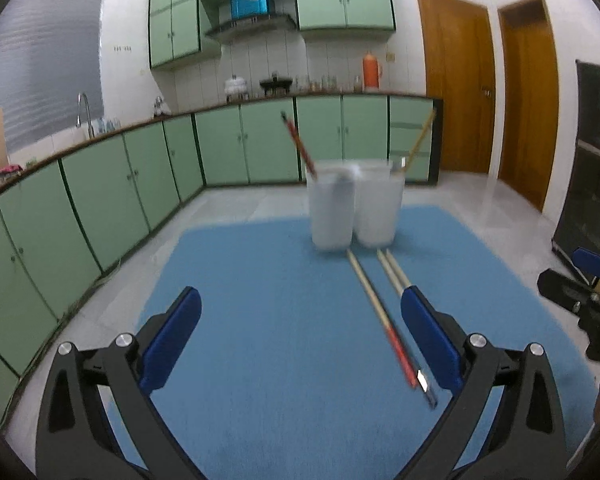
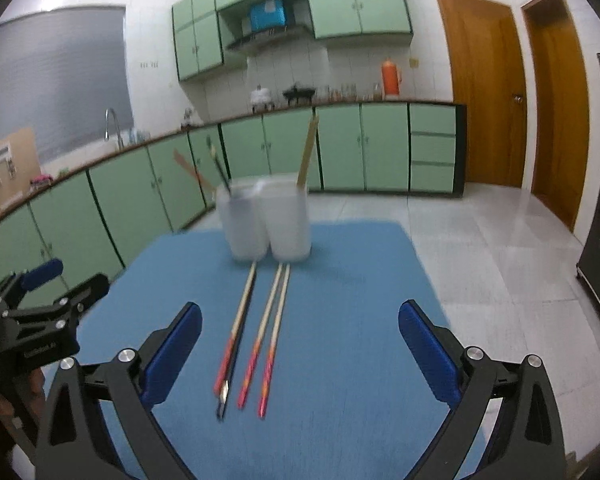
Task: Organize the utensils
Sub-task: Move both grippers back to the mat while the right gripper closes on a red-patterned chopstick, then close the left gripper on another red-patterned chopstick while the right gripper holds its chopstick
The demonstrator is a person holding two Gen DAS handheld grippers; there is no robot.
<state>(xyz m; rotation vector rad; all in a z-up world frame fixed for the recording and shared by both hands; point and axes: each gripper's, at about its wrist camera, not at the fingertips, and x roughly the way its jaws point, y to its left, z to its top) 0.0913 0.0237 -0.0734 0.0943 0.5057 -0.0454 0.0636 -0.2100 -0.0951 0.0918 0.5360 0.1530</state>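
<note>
Blue pads framed each view: your left gripper [image 1: 300,336] and right gripper [image 2: 300,344] both hung spread wide over the blue mat [image 2: 340,420], gripping nothing. Between the right gripper's fingers lay the chopsticks [image 2: 260,344], side by side, red ends nearest you. Beyond them, two white cups [image 2: 266,222] stood touching, each holding upright sticks. Farther off ran the green cabinets [image 2: 340,148].
</note>
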